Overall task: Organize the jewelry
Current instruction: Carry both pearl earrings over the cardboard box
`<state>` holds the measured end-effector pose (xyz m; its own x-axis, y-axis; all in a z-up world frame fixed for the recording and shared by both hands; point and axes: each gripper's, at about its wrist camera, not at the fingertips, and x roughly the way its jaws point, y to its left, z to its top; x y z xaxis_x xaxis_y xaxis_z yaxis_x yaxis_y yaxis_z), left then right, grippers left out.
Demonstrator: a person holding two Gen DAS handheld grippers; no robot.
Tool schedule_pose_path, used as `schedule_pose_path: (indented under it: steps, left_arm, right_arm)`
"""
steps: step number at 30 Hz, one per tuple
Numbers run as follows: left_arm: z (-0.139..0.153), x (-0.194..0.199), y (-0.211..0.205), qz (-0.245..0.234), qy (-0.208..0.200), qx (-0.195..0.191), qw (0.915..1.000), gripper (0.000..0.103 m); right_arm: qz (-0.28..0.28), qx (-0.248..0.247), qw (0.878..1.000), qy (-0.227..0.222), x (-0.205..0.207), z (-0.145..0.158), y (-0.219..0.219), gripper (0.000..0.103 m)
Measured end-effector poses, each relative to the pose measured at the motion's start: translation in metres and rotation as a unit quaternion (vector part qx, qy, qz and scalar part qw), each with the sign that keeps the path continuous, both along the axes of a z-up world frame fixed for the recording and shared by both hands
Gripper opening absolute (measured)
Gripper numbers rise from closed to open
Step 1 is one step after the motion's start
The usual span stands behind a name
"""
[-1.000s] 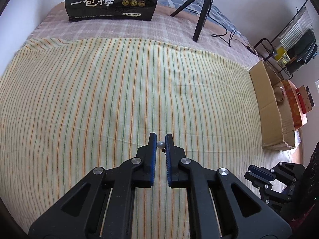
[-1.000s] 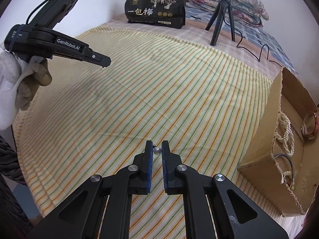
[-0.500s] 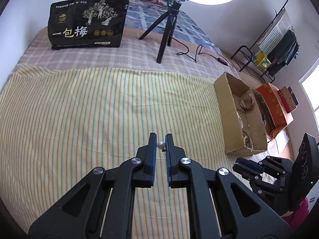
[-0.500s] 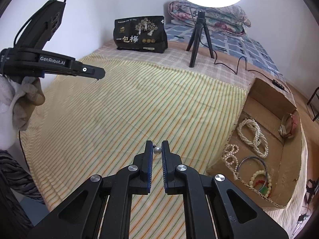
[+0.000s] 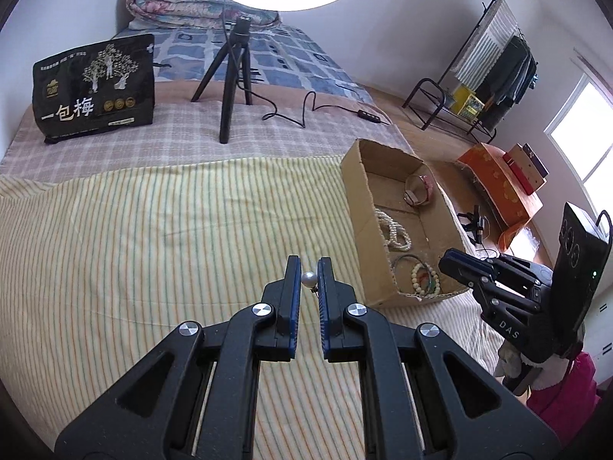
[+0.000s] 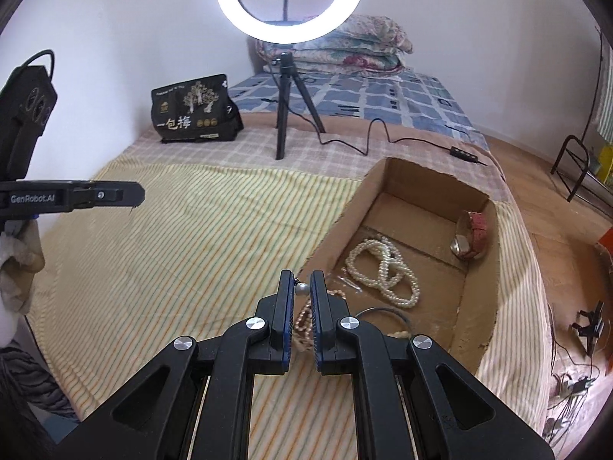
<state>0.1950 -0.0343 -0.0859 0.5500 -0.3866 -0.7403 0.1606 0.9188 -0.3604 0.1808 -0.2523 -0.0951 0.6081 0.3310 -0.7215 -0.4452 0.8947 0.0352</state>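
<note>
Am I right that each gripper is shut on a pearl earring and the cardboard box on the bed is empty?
Not quite: the box is not empty. The right wrist view shows pearl strands, a watch and bangles inside. Both the left gripper and right gripper do pinch a pearl earring.

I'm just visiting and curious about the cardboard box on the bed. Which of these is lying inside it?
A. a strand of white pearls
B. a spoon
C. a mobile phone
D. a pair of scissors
A: a looped pearl strand lies on the floor of the cardboard box, near a watch with a pinkish strap.
</note>
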Motion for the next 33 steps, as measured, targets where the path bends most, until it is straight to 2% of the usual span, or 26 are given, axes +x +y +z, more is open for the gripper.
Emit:
schedule_pose_path:
  steps: [12,24,33]
  left_arm:
    - [0.005,0.005,-0.062,-0.046,-0.014,0.004,0.9988,0.007]
    - [-0.004,0.006,-0.121,-0.086,-0.016,0.018,0.9960,0.007]
    - [-0.015,0.014,-0.144,-0.101,-0.018,0.038,0.9940,0.007]
  right_arm:
    - [-0.074,0.018,0.997,-0.007,0.023,0.012,-0.062,0.007]
    - [-0.094,0.027,0.995,-0.004,0.054,0.013,-0.081,0.007]
    - [-0.096,0.028,0.995,0.000,0.079,0.006,-0.081,0.007]
